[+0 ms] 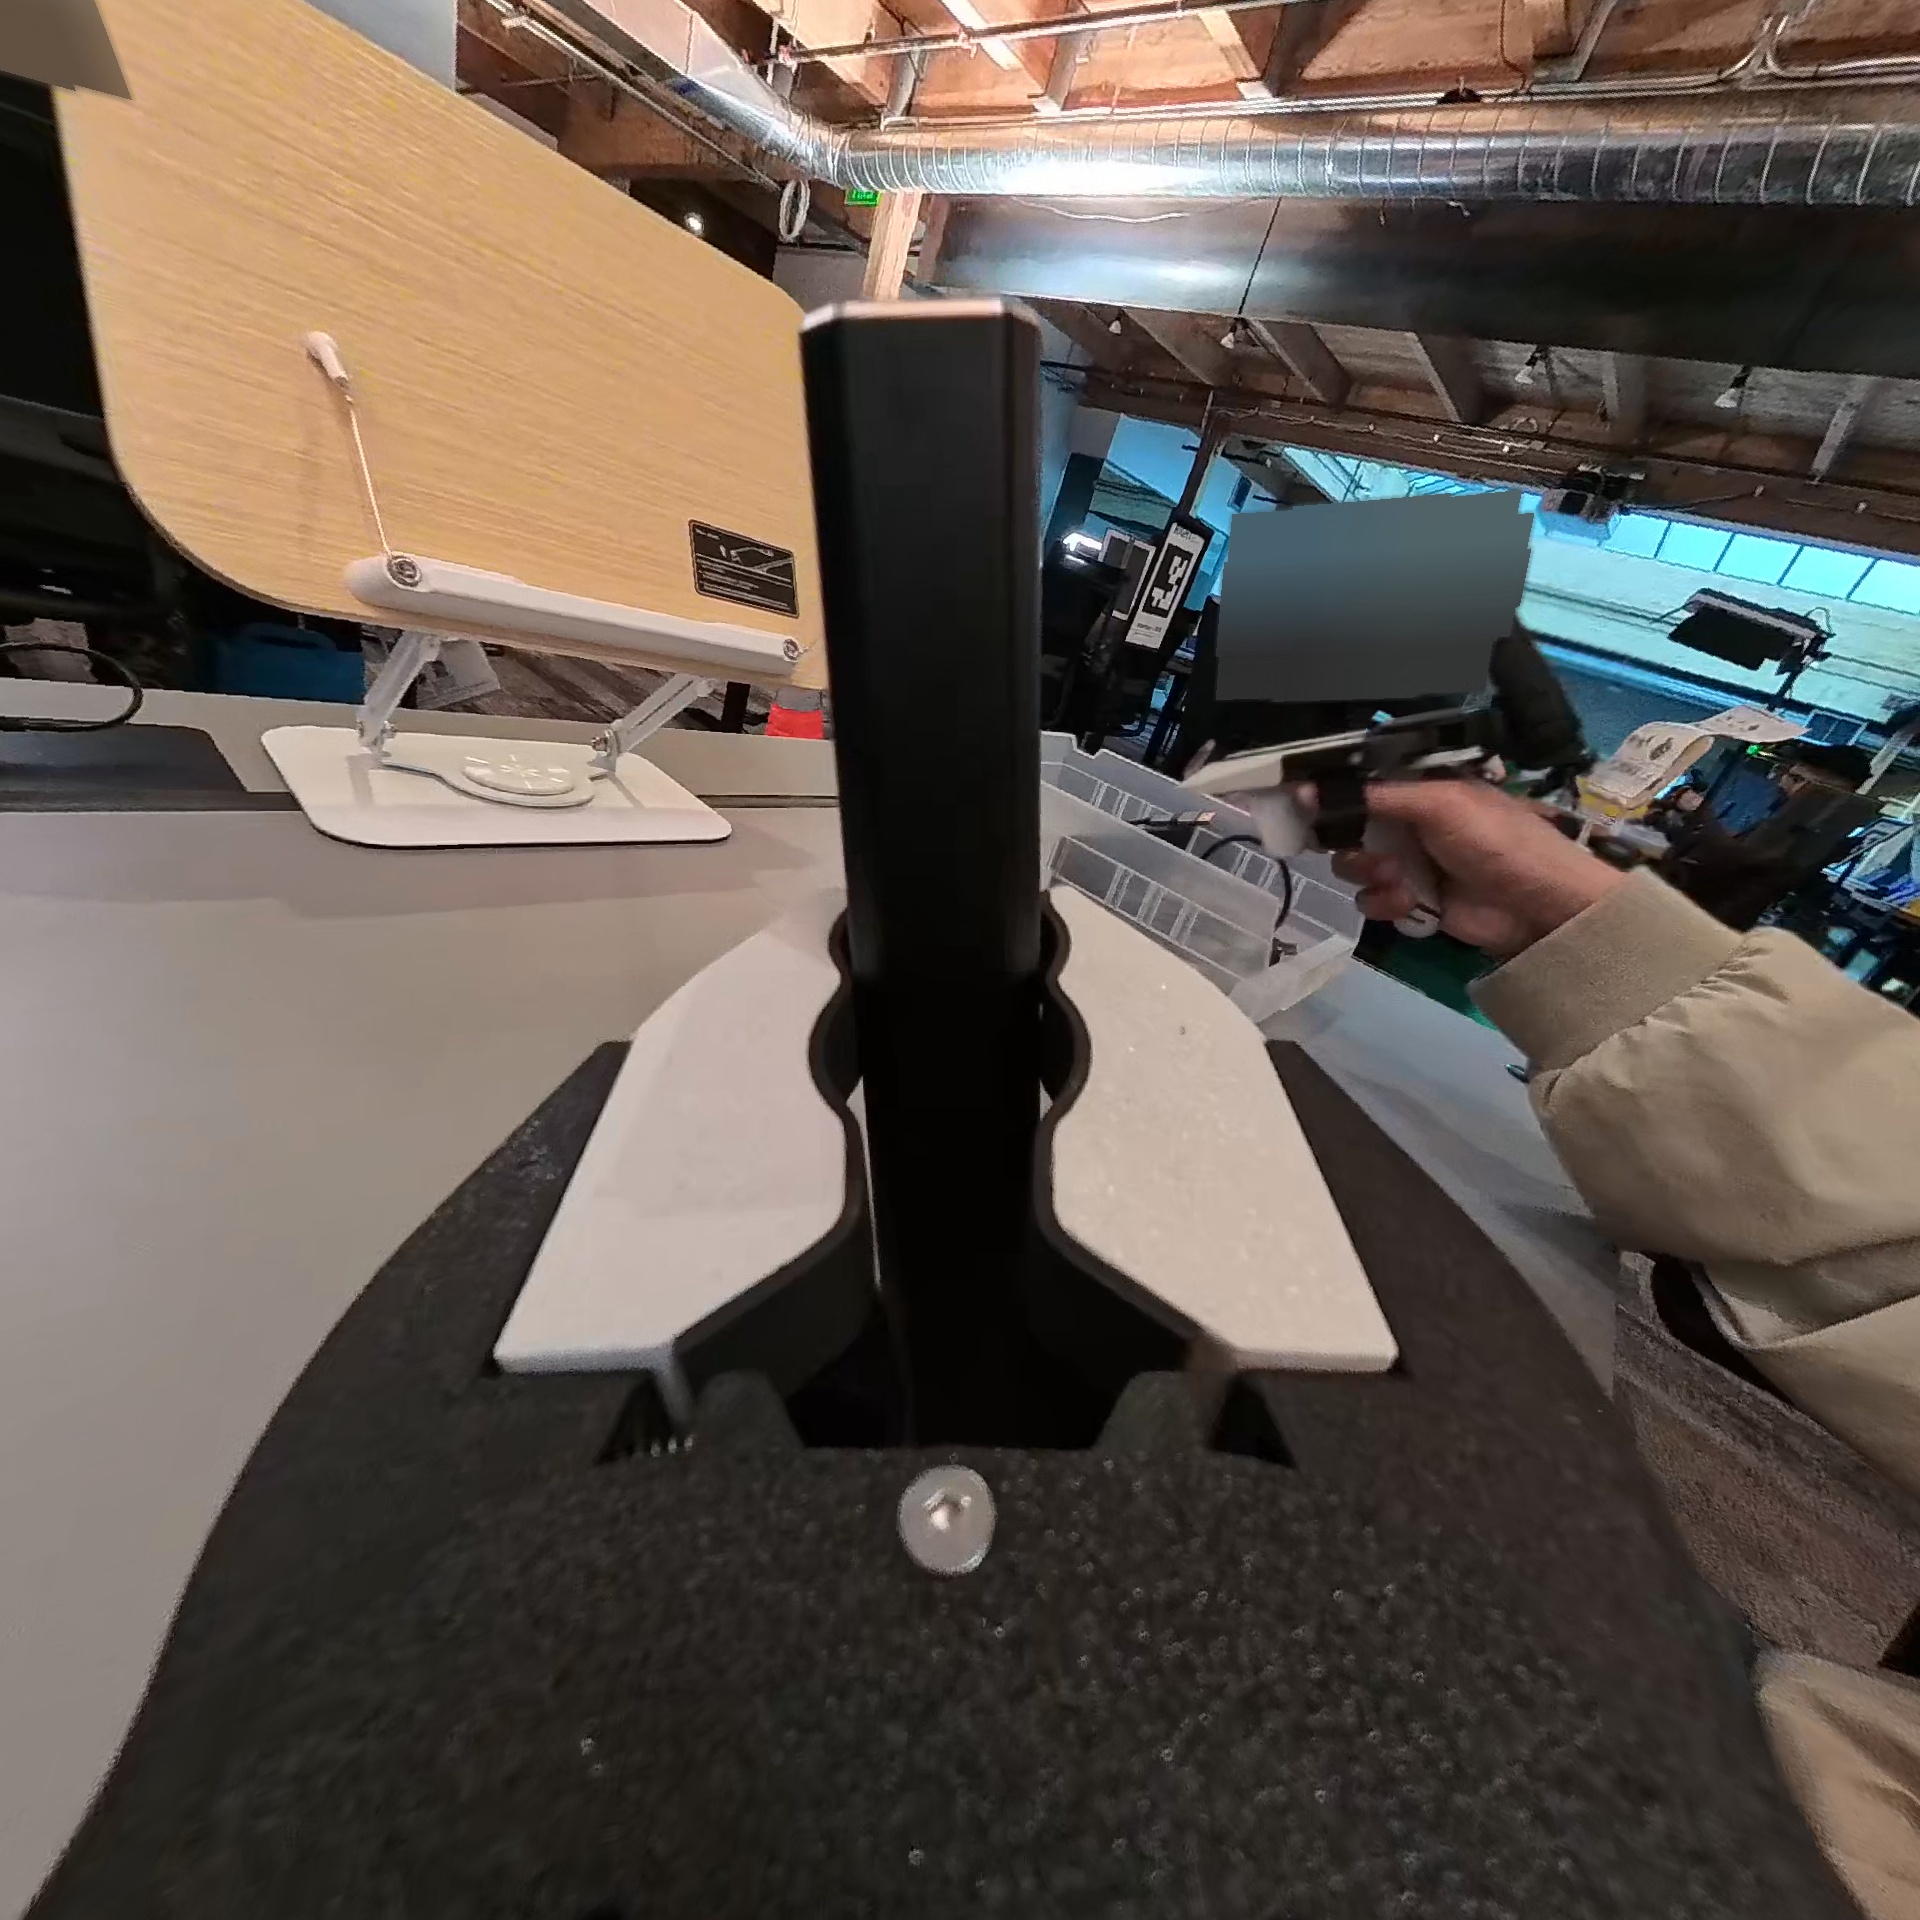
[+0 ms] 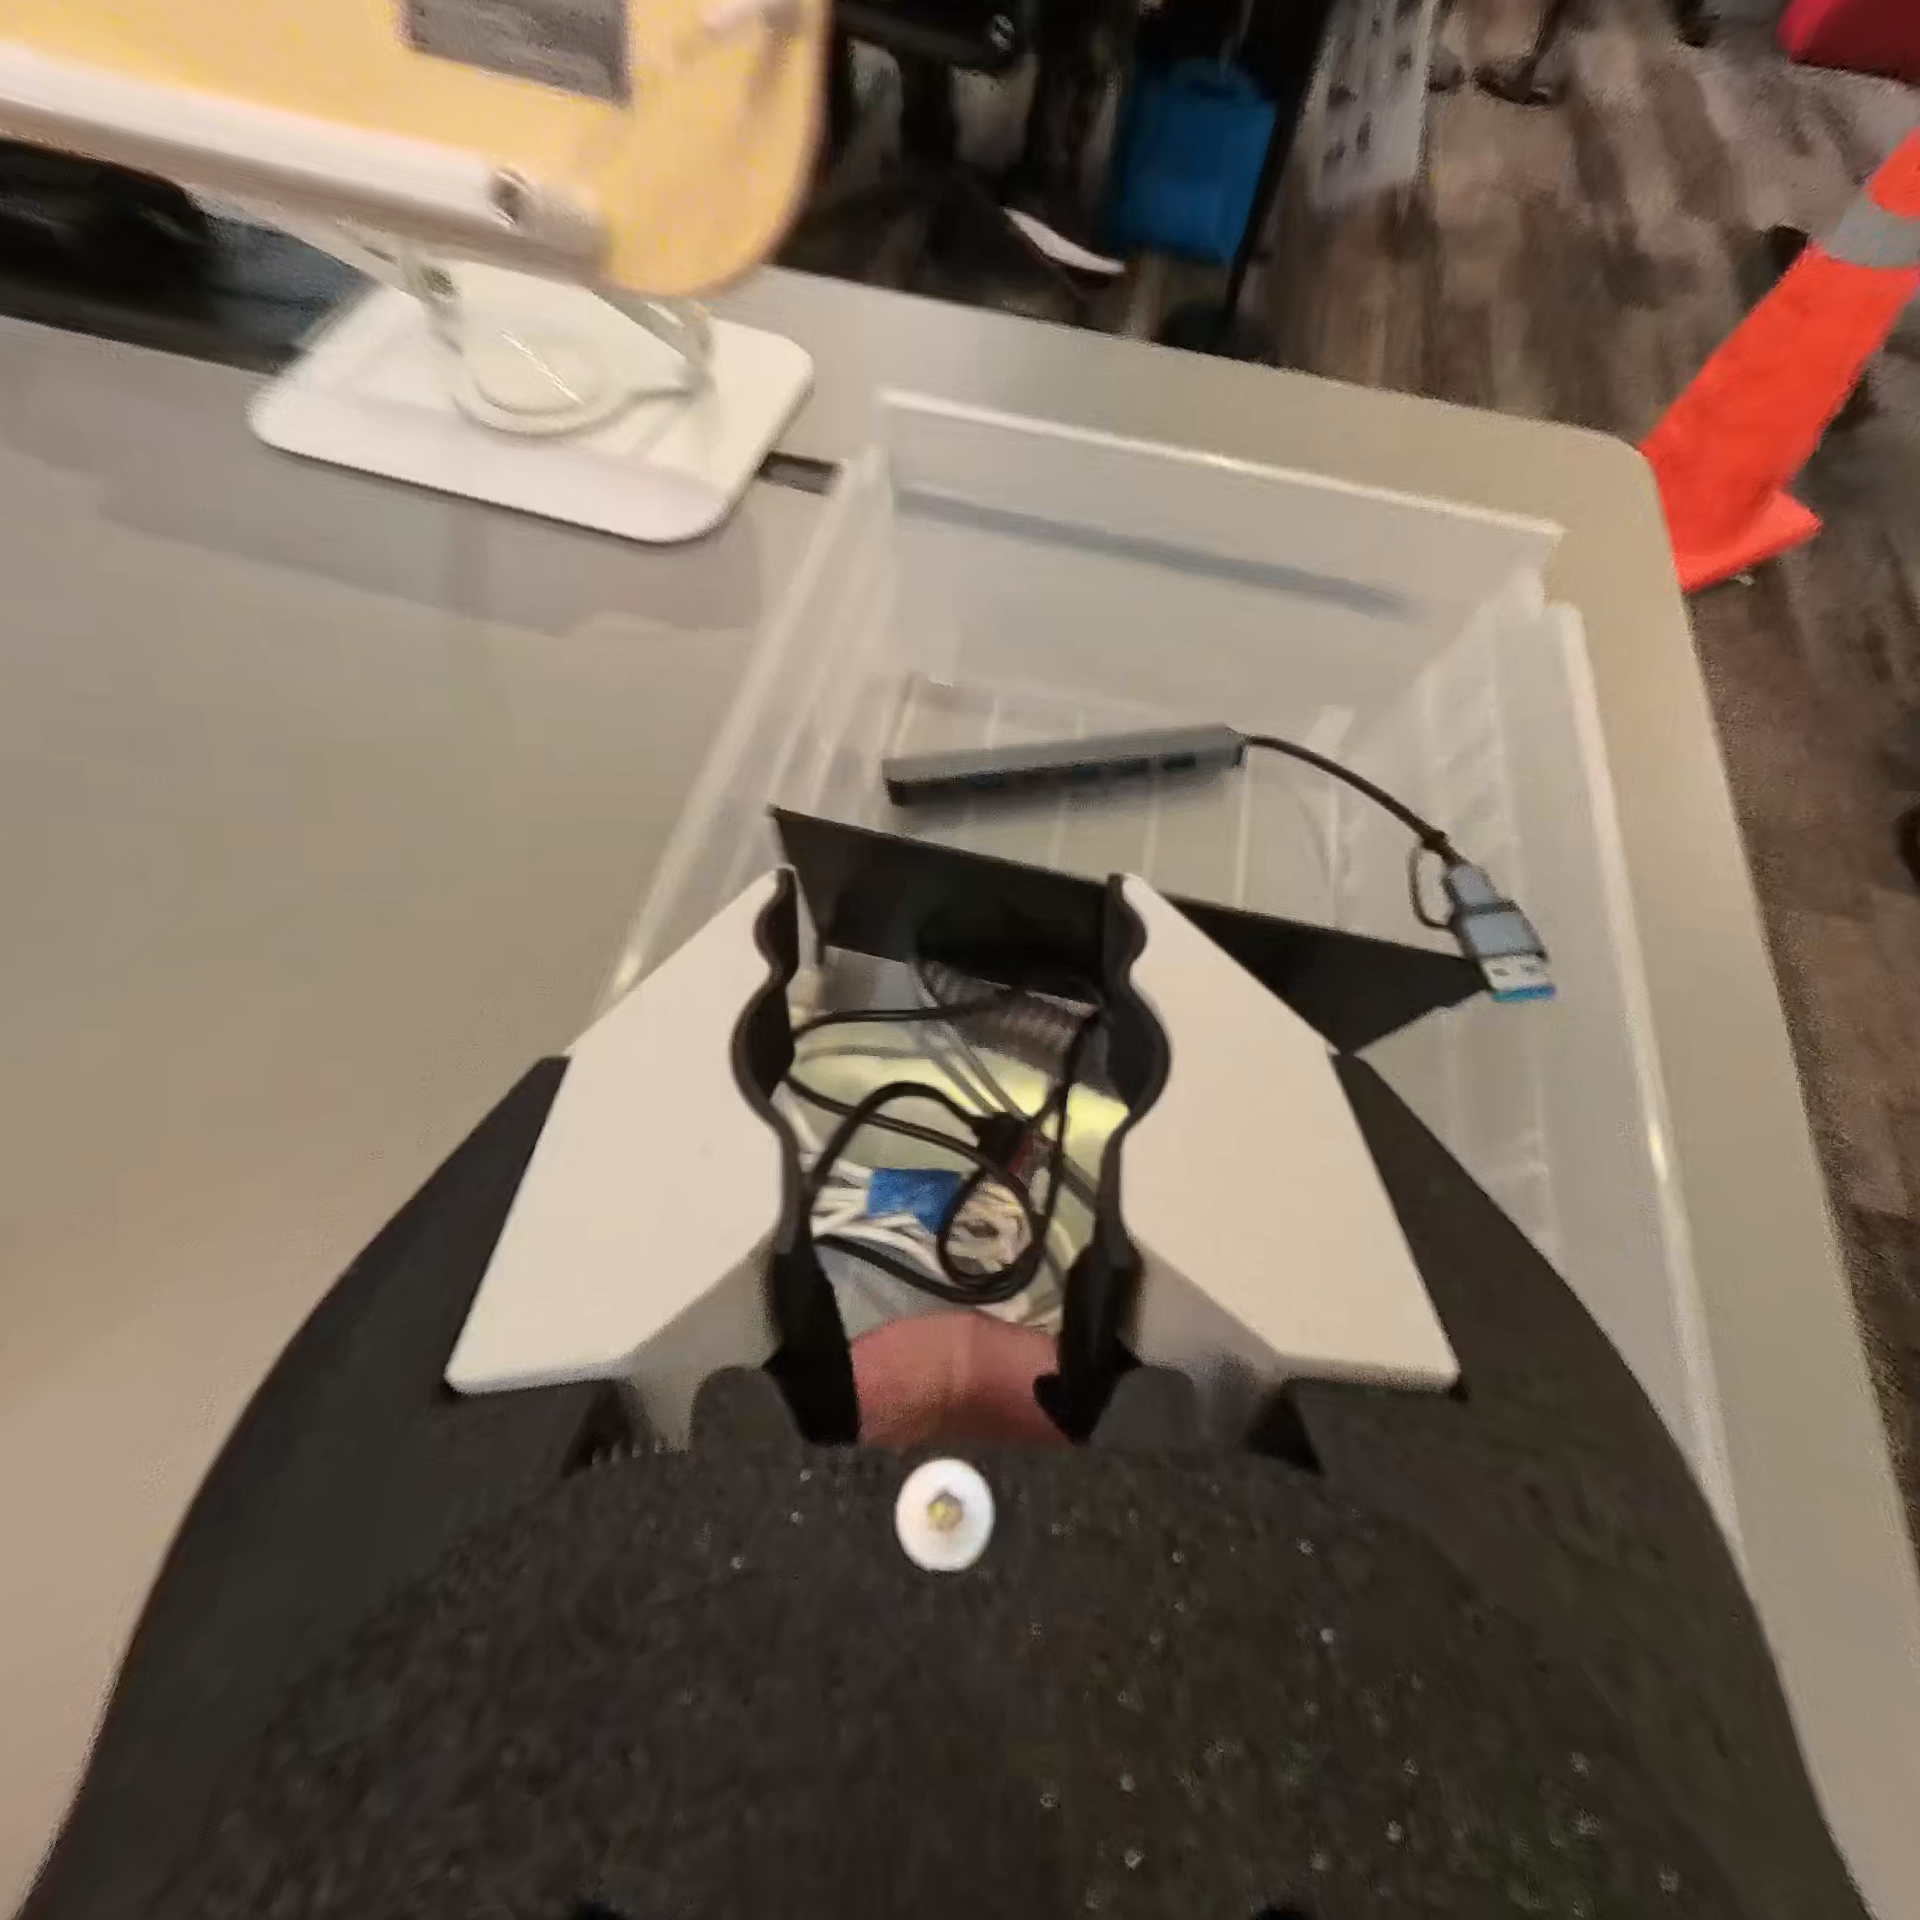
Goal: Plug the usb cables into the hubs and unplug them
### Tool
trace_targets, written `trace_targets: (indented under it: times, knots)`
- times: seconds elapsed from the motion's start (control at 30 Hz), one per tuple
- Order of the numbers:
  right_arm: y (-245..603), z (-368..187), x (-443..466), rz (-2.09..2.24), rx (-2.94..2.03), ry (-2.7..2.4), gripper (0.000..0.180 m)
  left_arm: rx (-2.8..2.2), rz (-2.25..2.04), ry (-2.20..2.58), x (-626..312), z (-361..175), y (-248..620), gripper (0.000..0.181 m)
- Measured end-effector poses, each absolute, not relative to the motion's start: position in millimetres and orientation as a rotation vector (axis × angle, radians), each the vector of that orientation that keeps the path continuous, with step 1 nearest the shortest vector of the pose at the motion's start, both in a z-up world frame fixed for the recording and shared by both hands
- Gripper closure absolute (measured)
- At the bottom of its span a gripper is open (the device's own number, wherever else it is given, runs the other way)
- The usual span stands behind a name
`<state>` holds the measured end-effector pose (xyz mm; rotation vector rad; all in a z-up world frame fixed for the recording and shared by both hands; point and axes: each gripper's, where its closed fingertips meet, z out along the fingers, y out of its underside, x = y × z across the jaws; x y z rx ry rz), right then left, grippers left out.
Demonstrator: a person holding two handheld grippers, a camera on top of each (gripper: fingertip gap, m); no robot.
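My left gripper (image 1: 945, 935) is shut on a long black bar-shaped hub (image 1: 925, 623) with a silver end cap and holds it upright above the grey table (image 1: 312, 1039). My right gripper (image 2: 951, 904) is open and empty over a clear plastic bin (image 2: 1195, 457). In the bin lie a slim grey USB hub (image 2: 1070, 764) with a short black lead and a grey USB plug (image 2: 1501, 951), a tangle of black and white cables (image 2: 935, 1174) directly below the open jaws, and a flat black piece (image 2: 1320, 966). The right gripper also shows in the left wrist view (image 1: 1205, 774), held by a hand.
A wooden book stand (image 1: 416, 364) on a white base (image 1: 499, 800) stands at the back left of the table; it also shows in the right wrist view (image 2: 520, 416). An orange cone (image 2: 1787, 343) stands on the floor past the table's right corner. A beige sleeve (image 1: 1714, 1091) reaches in from the right.
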<state>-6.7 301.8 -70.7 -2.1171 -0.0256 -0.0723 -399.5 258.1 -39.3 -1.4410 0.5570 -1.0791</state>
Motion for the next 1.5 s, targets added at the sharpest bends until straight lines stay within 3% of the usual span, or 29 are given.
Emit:
trace_targets:
  times: [0.3,0.43,0.53,0.63,0.8,0.97,1.0,1.03,1.17,1.33,1.5]
  knots:
    - [303,-67,-8,0.062,-2.072,0.035,0.116,-1.445,-1.074,0.594,-392,-41,253,0.151]
    - [294,-6,-27,0.278,-1.865,0.031,0.118,-1.44,-1.067,0.6,-393,-40,251,0.151]
    - [269,42,-102,0.495,-1.759,-0.269,0.118,-1.423,-1.101,0.612,-391,-38,249,0.151]
    - [227,54,-219,0.957,-1.674,-0.597,0.116,-1.388,-1.278,0.678,-379,-34,233,0.151]
    - [206,19,-336,1.283,-1.659,-0.785,0.114,-1.278,-1.531,0.835,-358,-23,190,0.151]
    - [188,-8,-380,1.385,-1.656,-0.887,0.122,-1.249,-1.646,0.876,-345,-22,170,0.151]
    - [187,-8,-382,1.386,-1.638,-0.895,0.148,-1.253,-1.648,0.876,-343,-23,169,0.151]
    - [190,-8,-381,1.362,-1.62,-0.894,0.152,-1.258,-1.632,0.865,-342,-23,171,0.151]
    - [207,-6,-366,1.203,-1.619,-0.853,0.154,-1.16,-1.518,0.711,-356,-10,191,0.134]
    - [236,31,-303,0.971,-1.584,-0.708,0.153,-1.098,-1.34,0.498,-399,2,224,0.141]
    - [289,90,-154,0.389,-1.608,-0.475,0.154,-1.205,-1.267,0.431,-419,-10,247,0.146]
